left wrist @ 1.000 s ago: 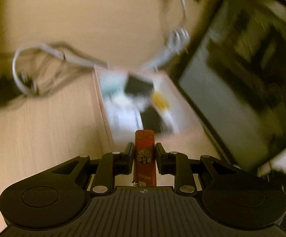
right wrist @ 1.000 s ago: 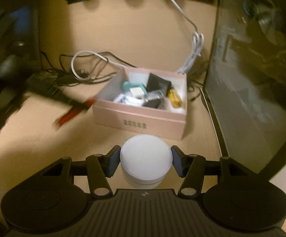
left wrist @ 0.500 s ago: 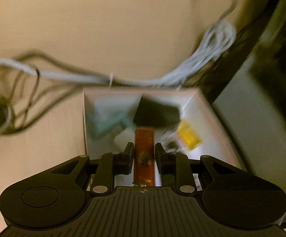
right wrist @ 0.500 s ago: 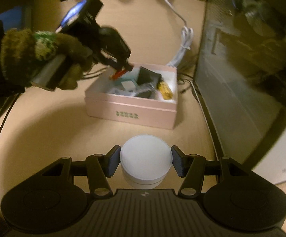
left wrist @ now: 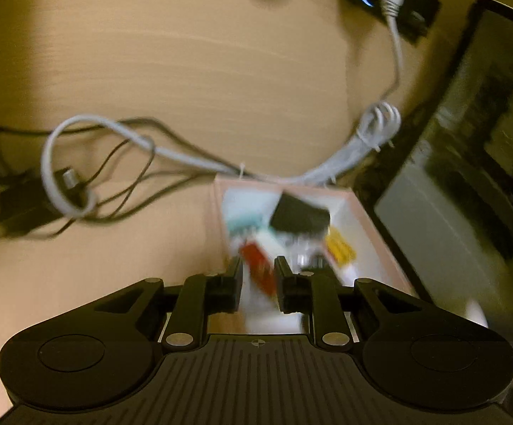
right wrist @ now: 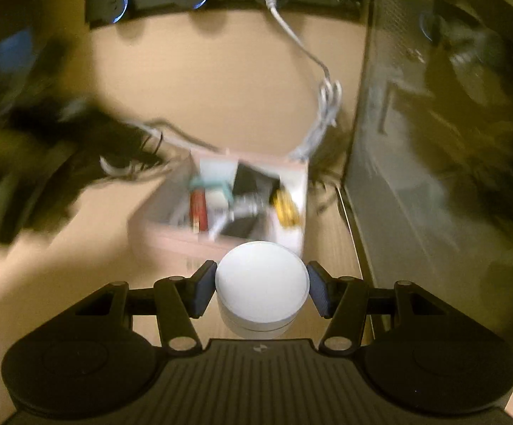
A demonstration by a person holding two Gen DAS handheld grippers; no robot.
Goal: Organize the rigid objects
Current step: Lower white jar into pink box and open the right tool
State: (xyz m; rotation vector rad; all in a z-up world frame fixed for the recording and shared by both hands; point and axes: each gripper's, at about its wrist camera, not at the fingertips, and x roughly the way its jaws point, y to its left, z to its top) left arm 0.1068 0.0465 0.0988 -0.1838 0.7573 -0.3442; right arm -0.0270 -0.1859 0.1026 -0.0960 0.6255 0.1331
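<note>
Your left gripper [left wrist: 258, 276]: jaws just closed further, narrow, empty; red stick [right wrist: 198, 209] lies in the pink box [right wrist: 221, 244]. Your right gripper [right wrist: 261, 285] clamps the white puck [right wrist: 261, 279] just before the box's near wall.

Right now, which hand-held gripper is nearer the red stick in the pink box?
Left. The left hand-held gripper sits just over the red stick; the right hand-held gripper is outside the pink box.
</note>
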